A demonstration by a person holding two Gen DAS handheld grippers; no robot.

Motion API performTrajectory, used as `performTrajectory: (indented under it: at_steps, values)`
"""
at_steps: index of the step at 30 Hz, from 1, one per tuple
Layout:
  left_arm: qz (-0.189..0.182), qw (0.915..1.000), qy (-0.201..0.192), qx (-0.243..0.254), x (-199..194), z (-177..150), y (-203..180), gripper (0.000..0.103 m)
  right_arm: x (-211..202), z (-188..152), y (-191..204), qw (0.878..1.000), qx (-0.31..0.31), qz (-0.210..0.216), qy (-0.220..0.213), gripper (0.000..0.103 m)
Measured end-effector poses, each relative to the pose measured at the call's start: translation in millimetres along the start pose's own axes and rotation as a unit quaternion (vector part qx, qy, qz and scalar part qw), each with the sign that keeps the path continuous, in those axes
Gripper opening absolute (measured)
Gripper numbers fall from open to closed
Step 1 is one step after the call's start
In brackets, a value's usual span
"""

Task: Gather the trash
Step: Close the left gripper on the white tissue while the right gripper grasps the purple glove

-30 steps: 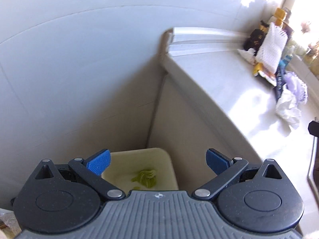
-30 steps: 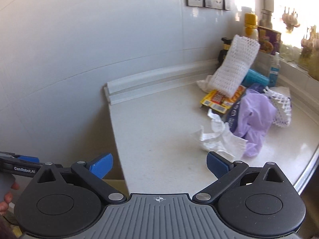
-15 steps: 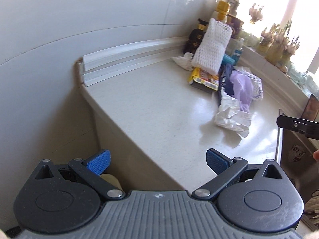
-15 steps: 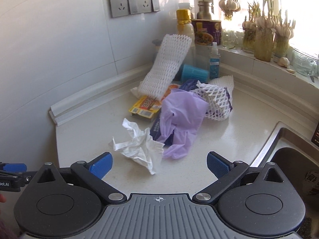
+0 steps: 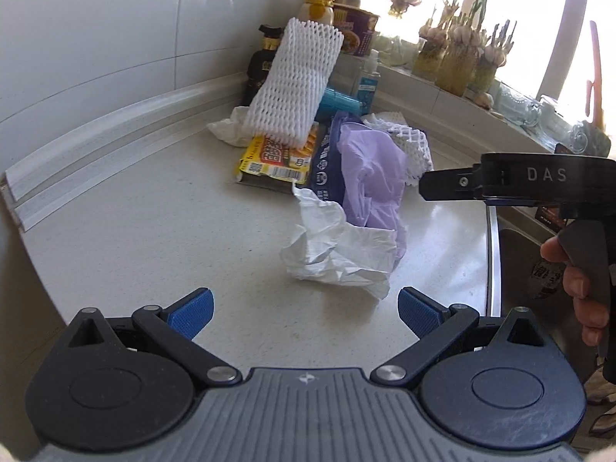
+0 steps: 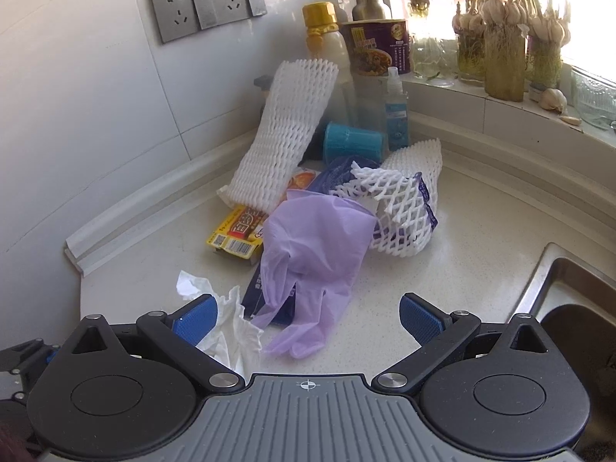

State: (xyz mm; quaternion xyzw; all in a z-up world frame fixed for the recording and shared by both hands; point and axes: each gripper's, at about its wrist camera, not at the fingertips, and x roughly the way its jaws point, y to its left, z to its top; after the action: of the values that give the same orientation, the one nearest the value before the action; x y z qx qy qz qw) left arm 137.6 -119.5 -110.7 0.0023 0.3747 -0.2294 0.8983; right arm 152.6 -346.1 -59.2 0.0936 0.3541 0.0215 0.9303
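White tiles rise behind the pale worktop, and a sill with garlic jars runs along the window. On the worktop lies a heap of trash. A crumpled tissue is at the front, touching a purple glove that lies over a dark blue wrapper. Behind them is a yellow packet, and a white foam net leans over it. A second foam net lies just right of the glove. Bottles and a cup of noodles stand in the corner.

Left claw is open and empty, low over the worktop, with the tissue just ahead between its blue pads. Right claw is also open and empty, above the glove's fingers; its left pad overlaps the tissue in the picture. A sink is at the right.
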Motion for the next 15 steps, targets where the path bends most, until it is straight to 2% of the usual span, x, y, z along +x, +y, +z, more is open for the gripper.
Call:
performTrajectory:
  at_steps: [7, 15]
  values:
    - [0.000, 0.9996, -0.021, 0.020, 22, 0, -19, 0.102, 27, 8, -9, 0.999, -0.012, 0.038, 0.009, 0.102]
    - [0.007, 0.9989, -0.025, 0.038, 36, 1, -29, 0.094, 60, 13, -24, 0.996, 0.035, 0.075, 0.028, 0.102]
